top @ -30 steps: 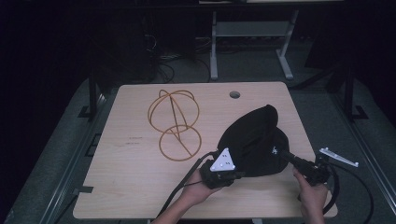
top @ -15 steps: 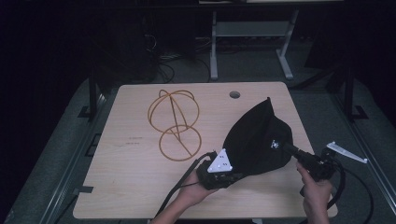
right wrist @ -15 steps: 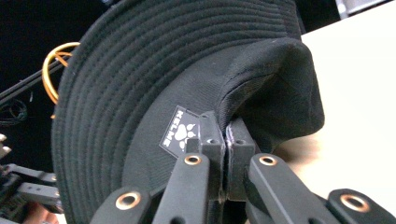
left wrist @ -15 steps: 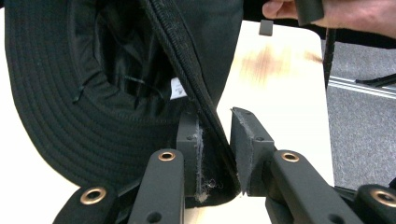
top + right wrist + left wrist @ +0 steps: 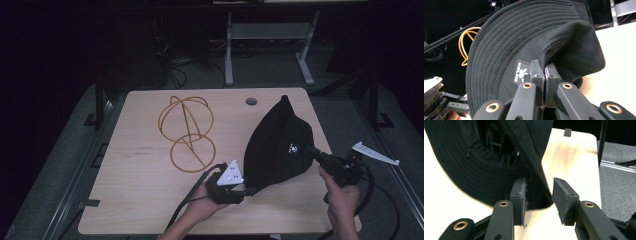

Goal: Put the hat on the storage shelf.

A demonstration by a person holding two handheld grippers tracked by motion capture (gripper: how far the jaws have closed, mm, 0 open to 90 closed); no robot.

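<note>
Hat (image 5: 280, 145) — a black bucket hat — hangs tilted off the bench (image 5: 140, 200), its crown fabric pinched in the clamped right tool (image 5: 545, 72), while the left tool (image 5: 539, 195) has just been opening, brim edge loose between its pads. Lift slowly so the brim slips free without snagging. A small white-on-black label sits just beyond the right tool — unreadable.

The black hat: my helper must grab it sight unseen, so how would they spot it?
On the wooden table, look at the near right side. The black hat stands tilted there, pinched by the right gripper. Unlike the orange wire frame beside it, it is soft dark fabric with a small white logo.
</note>
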